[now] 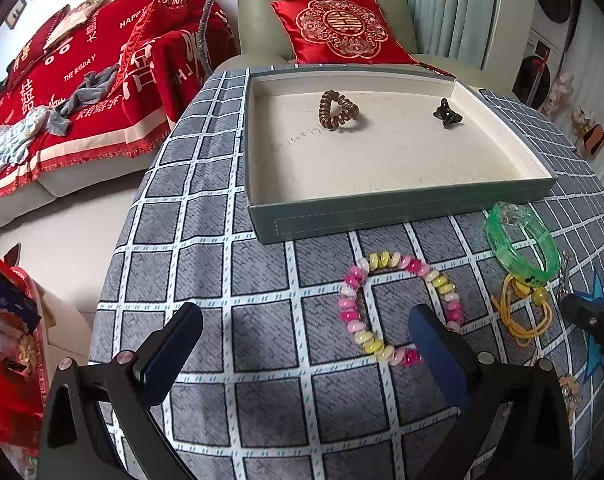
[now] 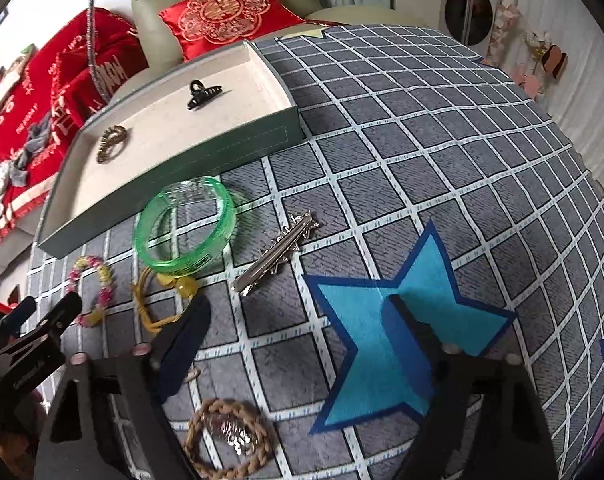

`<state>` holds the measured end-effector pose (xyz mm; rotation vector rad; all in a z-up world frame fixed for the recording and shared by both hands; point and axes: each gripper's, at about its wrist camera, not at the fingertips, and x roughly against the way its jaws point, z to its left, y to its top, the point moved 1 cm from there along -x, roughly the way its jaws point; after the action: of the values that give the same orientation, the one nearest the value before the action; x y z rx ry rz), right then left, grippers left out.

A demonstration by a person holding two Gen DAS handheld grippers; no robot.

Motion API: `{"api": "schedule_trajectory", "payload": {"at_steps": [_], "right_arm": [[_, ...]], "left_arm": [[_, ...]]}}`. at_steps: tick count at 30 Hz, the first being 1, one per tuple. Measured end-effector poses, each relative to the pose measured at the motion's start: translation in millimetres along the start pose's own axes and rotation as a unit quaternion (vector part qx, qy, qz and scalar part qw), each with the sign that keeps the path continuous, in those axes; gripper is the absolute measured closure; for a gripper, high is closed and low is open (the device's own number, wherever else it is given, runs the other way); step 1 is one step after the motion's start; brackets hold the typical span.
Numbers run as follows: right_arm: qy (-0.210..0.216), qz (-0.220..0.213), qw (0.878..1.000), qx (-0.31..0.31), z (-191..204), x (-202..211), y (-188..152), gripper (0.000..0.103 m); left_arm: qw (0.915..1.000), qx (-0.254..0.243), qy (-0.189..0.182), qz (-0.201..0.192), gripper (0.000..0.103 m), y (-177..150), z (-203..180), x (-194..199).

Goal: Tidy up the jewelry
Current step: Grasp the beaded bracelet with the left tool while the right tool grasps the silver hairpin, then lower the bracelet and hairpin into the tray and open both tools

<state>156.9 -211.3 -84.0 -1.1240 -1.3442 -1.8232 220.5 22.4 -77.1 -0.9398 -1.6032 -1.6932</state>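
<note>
A grey-green tray (image 1: 401,204) with a cream lining holds a brown spiral hair tie (image 1: 335,111) and a black claw clip (image 1: 447,112). On the checked cloth in front lie a pink-and-yellow bead bracelet (image 1: 397,304), a green bangle (image 1: 519,240) and a yellow cord tie (image 1: 521,312). My left gripper (image 1: 305,340) is open above the cloth, its right finger beside the bead bracelet. My right gripper (image 2: 302,328) is open and empty; ahead lie a silver hair clip (image 2: 276,254), the bangle (image 2: 186,226) and the yellow tie (image 2: 162,300). A braided tan ring (image 2: 230,440) lies below it.
The round table (image 2: 461,140) has a grey checked cloth with a blue star (image 2: 381,340). A green armchair with a red cushion (image 1: 337,28) stands behind the tray. A sofa with a red throw (image 1: 82,80) is at the left. The left gripper shows in the right wrist view (image 2: 42,316).
</note>
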Motion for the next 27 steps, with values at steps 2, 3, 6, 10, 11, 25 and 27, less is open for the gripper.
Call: {"api": "schedule_trajectory", "payload": {"at_steps": [2,3,6,10,11,25,27], "right_arm": [[-0.002,-0.002,1.0,0.0,3.7,-2.5,3.6,0.024],[-0.001,-0.003,1.0,-0.002,4.4,-3.5,5.2,0.024],[-0.011,-0.004,1.0,0.004,10.7,-8.1,10.6,0.024],[-0.047,-0.009,0.998,0.043,23.3,-12.6,9.7,0.033],[-0.045,-0.011,0.998,0.048,24.9,-11.8,9.2,0.036],[0.021,-0.013,0.999,0.035,4.6,2.7,0.5,0.087],[0.034,-0.017,0.999,0.028,0.8,6.0,-1.3,0.087]], "left_arm": [[1.0,0.001,-0.002,0.002,0.0,0.9,-1.0,-2.1],[1.0,0.0,-0.003,0.003,0.0,1.5,-1.8,-3.4],[1.0,-0.005,-0.003,0.006,0.0,2.0,-5.4,-7.0],[0.9998,-0.013,-0.011,0.008,0.0,2.2,-11.3,-8.2],[0.9997,-0.017,-0.019,0.005,0.003,1.9,-13.8,-6.7],[0.9955,-0.049,-0.081,-0.001,0.079,-1.7,-28.3,9.3],[0.9952,-0.042,-0.088,-0.005,0.079,-2.2,-24.3,14.3]]}}
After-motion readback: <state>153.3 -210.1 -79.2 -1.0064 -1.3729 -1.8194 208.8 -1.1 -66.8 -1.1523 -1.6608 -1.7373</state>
